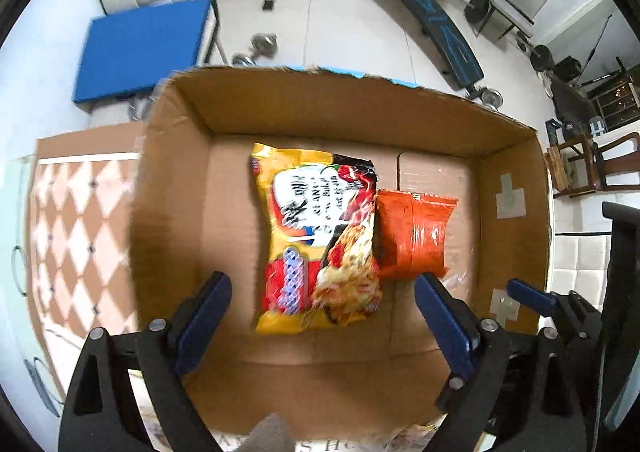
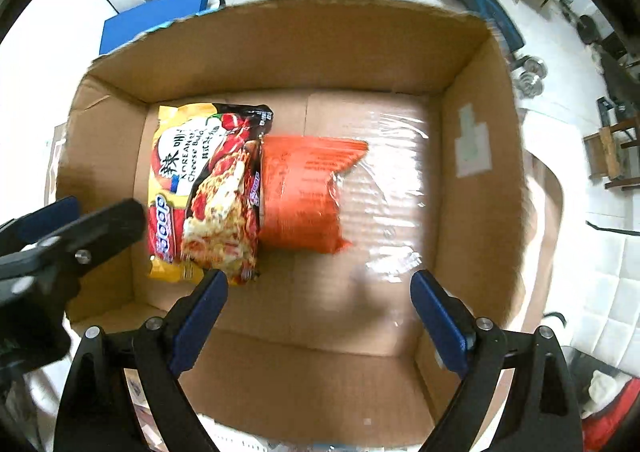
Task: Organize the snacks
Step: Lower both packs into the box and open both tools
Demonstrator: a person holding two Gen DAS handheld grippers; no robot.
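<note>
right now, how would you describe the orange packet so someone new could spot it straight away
Look inside the open cardboard box, on its floor. Two packets lie side by side there, and the orange packet is the right-hand one, its left edge tucked under the yellow noodle packet. It is plain orange with small print, while its neighbour shows a noodle photo.

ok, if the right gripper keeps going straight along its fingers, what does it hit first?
Probably bare box floor. The right gripper is open over the cardboard box, aimed at the taped floor beside the orange snack packet. The packet sits just left of that line; depth is unclear, so its near edge might get clipped.
</note>
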